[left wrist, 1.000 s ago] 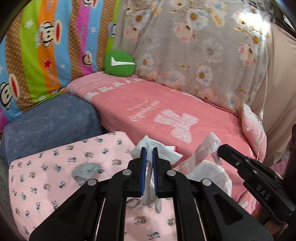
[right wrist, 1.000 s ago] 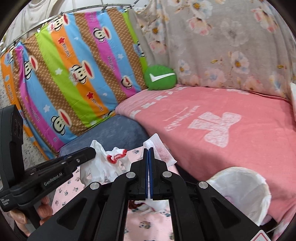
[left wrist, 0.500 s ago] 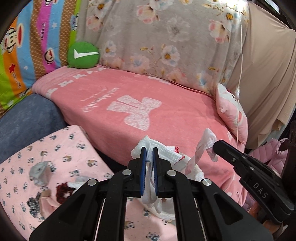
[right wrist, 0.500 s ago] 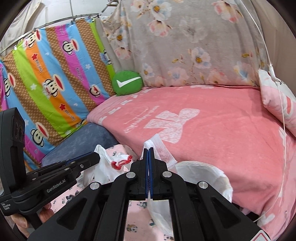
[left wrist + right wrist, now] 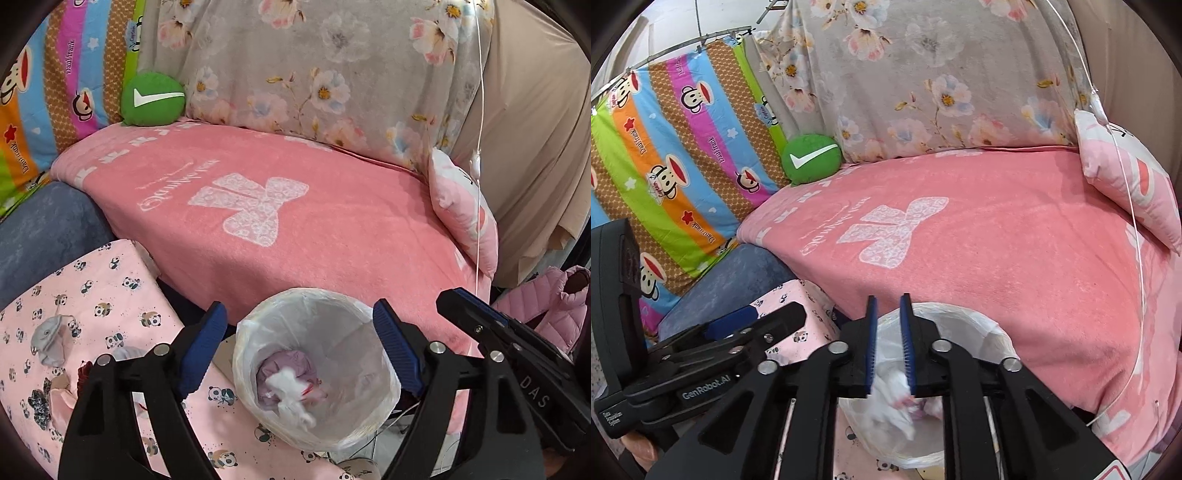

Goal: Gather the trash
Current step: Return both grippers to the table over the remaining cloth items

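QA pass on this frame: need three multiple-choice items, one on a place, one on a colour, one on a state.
1. Where does the bin stand?
A. in front of the pink blanket, beside the panda-print cloth
B. on the blanket
C. behind the green cushion

2. What colour are the pads on the left tongs?
A. red
B. blue
C. yellow

3. What state are the left tongs in?
A. shut on a white wad
B. shut on the bin liner
C. open, nothing between the pads

Key: 1 A, its rim sits below the blanket's front edge next to the panda cloth. 2 B, both pads show blue. 3 C, the pads stand wide apart over the bin, having just opened, and the white trash lies inside.
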